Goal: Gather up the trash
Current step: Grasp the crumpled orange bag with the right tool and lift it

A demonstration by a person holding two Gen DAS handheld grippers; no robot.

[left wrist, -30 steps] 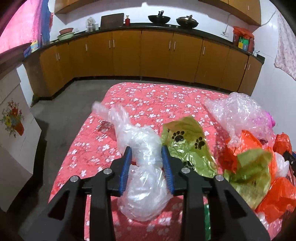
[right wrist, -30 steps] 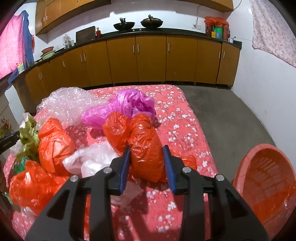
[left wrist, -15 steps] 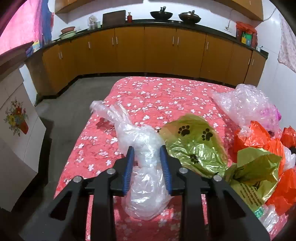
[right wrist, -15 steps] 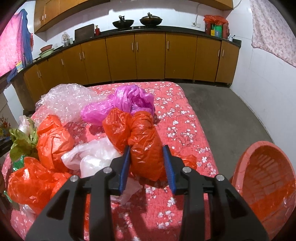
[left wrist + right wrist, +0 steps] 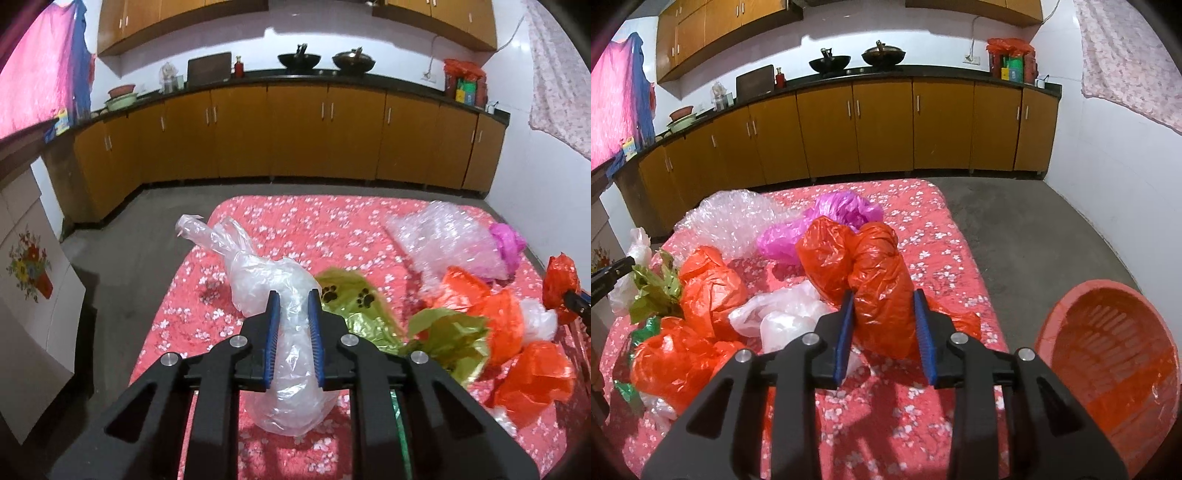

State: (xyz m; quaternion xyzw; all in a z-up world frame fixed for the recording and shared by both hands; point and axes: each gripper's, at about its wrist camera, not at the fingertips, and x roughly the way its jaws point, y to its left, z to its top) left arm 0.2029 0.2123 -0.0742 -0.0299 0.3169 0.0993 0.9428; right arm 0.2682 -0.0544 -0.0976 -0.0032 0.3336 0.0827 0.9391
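My left gripper (image 5: 293, 301) is shut on a clear plastic bag (image 5: 273, 280) and holds it above the red flowered table (image 5: 295, 214). My right gripper (image 5: 884, 299) is shut on an orange plastic bag (image 5: 871, 273), lifted over the table's right side. An orange basket (image 5: 1108, 354) lined with an orange bag stands on the floor to the right of the table. Other trash lies on the table: a green paw-print bag (image 5: 351, 299), bubble wrap (image 5: 443, 232), a pink bag (image 5: 842, 214), more orange bags (image 5: 709, 288) and a white bag (image 5: 783, 314).
Brown kitchen cabinets (image 5: 295, 133) run along the back wall, with woks on the counter. Grey floor (image 5: 1034, 229) lies around the table. A white flowered panel (image 5: 29, 280) stands at the left. The right gripper's tip shows at the left wrist view's right edge (image 5: 576, 299).
Both grippers have risen and pulled back, each with its bag. The clear bag is squeezed tighter and lifted off the table. The orange bag has lifted too.
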